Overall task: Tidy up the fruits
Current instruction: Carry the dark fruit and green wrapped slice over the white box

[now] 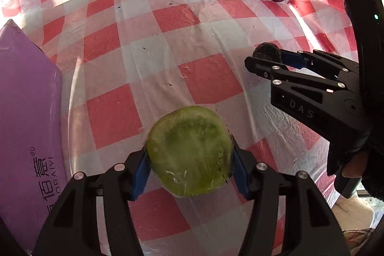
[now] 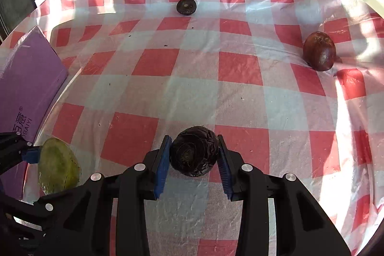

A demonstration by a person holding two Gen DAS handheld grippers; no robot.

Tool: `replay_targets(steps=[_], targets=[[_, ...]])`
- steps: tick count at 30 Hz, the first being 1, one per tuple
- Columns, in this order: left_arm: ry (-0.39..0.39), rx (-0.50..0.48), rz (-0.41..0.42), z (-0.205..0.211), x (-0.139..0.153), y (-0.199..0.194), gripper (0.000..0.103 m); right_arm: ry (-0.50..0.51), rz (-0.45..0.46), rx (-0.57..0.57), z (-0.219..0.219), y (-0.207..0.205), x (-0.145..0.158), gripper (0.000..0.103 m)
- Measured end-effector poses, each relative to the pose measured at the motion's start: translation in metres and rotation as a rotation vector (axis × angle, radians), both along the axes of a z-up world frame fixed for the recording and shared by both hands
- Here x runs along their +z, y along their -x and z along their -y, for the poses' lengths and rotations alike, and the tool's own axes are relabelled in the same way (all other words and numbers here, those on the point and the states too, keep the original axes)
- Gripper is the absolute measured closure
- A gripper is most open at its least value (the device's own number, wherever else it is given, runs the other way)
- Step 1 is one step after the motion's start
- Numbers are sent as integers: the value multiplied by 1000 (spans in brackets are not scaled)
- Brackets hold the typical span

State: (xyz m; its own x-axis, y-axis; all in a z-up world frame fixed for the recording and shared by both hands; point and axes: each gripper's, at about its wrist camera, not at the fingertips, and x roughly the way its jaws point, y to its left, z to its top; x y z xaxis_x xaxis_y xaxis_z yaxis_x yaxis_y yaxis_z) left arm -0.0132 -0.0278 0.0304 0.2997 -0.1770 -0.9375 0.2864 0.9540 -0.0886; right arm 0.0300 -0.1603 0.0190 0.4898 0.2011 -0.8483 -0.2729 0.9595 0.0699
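Checked bench [image 1: 168,44]: left tongs [image 1: 189,167] clamp green fruit [image 1: 189,150], right tongs [image 2: 194,160] clamp wrinkled dark fruit [image 2: 194,151], prob. carrying both for sorting.

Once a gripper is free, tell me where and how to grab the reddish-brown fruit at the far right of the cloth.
Take the reddish-brown fruit across its narrower middle, coming down from above. It is egg-shaped, stands alone on the checked cloth with bare cloth around it, so the jaws can probably straddle it. Closing on the long ends would likely let it slip.
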Motion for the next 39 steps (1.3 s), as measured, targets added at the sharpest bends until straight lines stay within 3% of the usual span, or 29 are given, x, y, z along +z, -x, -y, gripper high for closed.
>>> replay_targets(steps=[7,14,18,23,29,35,39], targets=[[61,-116,134,-1,44,5,45,-35,-92,-141,-3,49,0,66],[100,-154,254,-31,83,30,45,-32,-146,-257,-11,83,-4,66],[134,-124,325,-64,107,43,45,-28,-138,-278,-27,102,3,66],[174,-32,399,-116,133,52,45,-47,-88,-256,-60,116,26,66],[207,106,448,-186,149,57,45,-102,41,-201,-104,114,78,66],[201,251,444,-252,143,58,45,-140,159,-10,-177,115,130,66],[179,341,422,-289,136,56,44,-117,199,172,-232,121,145,66]])
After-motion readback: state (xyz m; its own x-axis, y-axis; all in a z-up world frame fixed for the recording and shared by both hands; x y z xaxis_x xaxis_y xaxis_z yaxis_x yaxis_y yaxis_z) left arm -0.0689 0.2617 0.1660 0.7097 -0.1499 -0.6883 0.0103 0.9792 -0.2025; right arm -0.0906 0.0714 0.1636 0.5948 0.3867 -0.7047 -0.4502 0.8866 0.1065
